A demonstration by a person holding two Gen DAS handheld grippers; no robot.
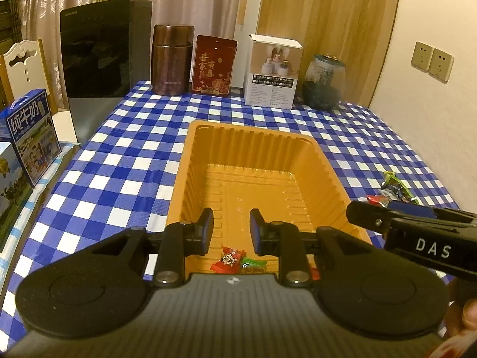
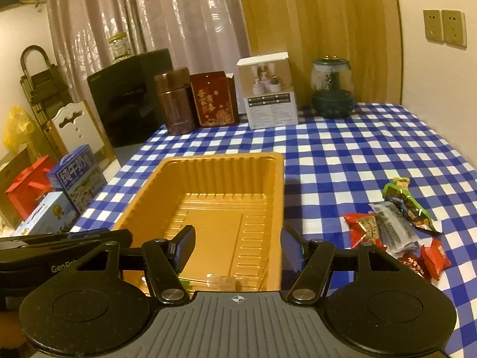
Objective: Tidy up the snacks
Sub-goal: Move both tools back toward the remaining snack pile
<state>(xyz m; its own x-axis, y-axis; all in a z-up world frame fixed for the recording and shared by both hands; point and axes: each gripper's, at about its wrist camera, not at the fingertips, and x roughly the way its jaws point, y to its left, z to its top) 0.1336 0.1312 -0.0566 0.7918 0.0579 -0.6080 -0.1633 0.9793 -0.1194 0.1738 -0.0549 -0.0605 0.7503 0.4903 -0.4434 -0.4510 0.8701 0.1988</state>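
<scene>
An orange ribbed plastic tray (image 1: 253, 155) sits on the blue-and-white checked cloth. My left gripper (image 1: 232, 223) hovers over its near end, jaws a narrow gap apart with nothing between them. Below it, a red-wrapped candy (image 1: 229, 258) and a green one (image 1: 253, 264) lie on the tray floor. My right gripper (image 2: 238, 244) is open wide over the same tray (image 2: 208, 179), with nothing in it. A clear wrapper (image 2: 220, 280) shows at the tray's near edge. Several loose snack packets (image 2: 396, 223) lie in a pile on the cloth right of the tray.
Along the table's back stand a brown canister (image 1: 171, 59), a red pouch (image 1: 213, 64), a white box (image 1: 272, 71) and a glass jar (image 1: 323, 80). A black appliance (image 1: 98, 50) and milk cartons (image 1: 31, 137) sit at the left. A wall closes off the right.
</scene>
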